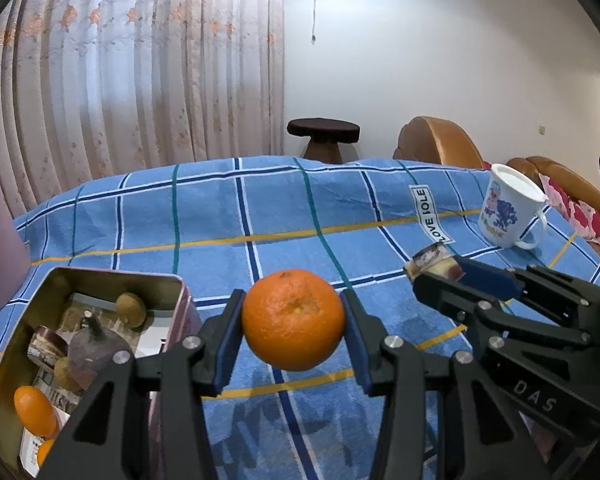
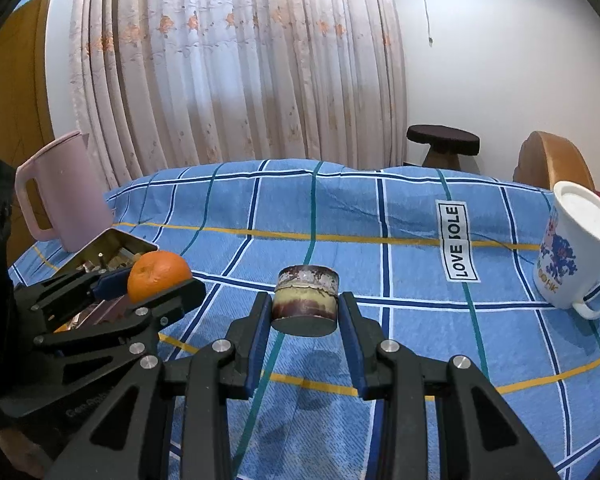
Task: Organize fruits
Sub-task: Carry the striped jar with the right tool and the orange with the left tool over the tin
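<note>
My left gripper [image 1: 294, 320] is shut on an orange [image 1: 294, 320] and holds it above the blue checked cloth, just right of the open metal tin [image 1: 16, 344]. The tin holds a dark fruit [image 1: 94, 354], two brown round fruits, a small cake and another orange [image 1: 34, 410]. My right gripper [image 2: 305, 308] is shut on a small round brown-and-cream cake [image 2: 305, 300], held above the cloth. In the left wrist view the right gripper [image 1: 432, 270] and its cake [image 1: 434, 264] show at right. In the right wrist view the left gripper's orange [image 2: 158, 274] shows at left, in front of the tin [image 2: 116, 246].
A white printed mug [image 1: 510, 210] stands on the cloth at the right; it also shows in the right wrist view [image 2: 572, 248]. A pink pitcher [image 2: 60, 196] stands behind the tin. Beyond the table are a curtain, a dark stool [image 1: 324, 134] and tan chairs.
</note>
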### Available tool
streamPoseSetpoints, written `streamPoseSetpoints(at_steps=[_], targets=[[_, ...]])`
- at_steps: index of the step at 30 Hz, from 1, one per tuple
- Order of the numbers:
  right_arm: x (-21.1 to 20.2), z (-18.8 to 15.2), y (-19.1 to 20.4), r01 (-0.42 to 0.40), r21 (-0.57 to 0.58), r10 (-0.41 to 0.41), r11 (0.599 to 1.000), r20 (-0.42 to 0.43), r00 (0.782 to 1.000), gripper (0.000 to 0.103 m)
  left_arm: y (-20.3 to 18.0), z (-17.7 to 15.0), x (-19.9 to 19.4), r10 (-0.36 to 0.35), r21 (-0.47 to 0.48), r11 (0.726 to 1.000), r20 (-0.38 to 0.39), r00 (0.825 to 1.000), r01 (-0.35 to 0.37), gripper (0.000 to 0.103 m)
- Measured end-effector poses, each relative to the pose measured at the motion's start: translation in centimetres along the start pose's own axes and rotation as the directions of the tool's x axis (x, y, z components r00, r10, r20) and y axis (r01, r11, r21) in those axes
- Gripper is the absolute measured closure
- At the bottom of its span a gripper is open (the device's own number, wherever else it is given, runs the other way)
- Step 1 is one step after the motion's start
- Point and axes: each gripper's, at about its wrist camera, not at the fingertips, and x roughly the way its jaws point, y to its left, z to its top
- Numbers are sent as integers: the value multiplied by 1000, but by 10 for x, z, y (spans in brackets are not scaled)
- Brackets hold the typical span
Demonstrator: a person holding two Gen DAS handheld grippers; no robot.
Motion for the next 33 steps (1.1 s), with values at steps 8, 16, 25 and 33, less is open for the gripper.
streamPoseSetpoints(at_steps=[8, 16, 25, 33], targets=[[-4, 0, 2, 9, -15, -8, 1000, 26, 1000, 67, -2, -4, -12, 23, 15, 1000, 47, 999, -24, 55], [-8, -1, 5, 14, -25, -13, 1000, 47, 999, 67, -2, -5, -17, 34, 21, 999, 59, 998, -36, 55], [-12, -2, 12, 16, -47, -13, 999, 65, 998, 67, 1, -6, -20, 37, 4, 999, 68, 997, -38, 55], [-17, -5, 17, 19, -56, -14, 998, 85, 996, 67, 4, -8, -23, 48, 0, 999, 73, 996, -49, 55]])
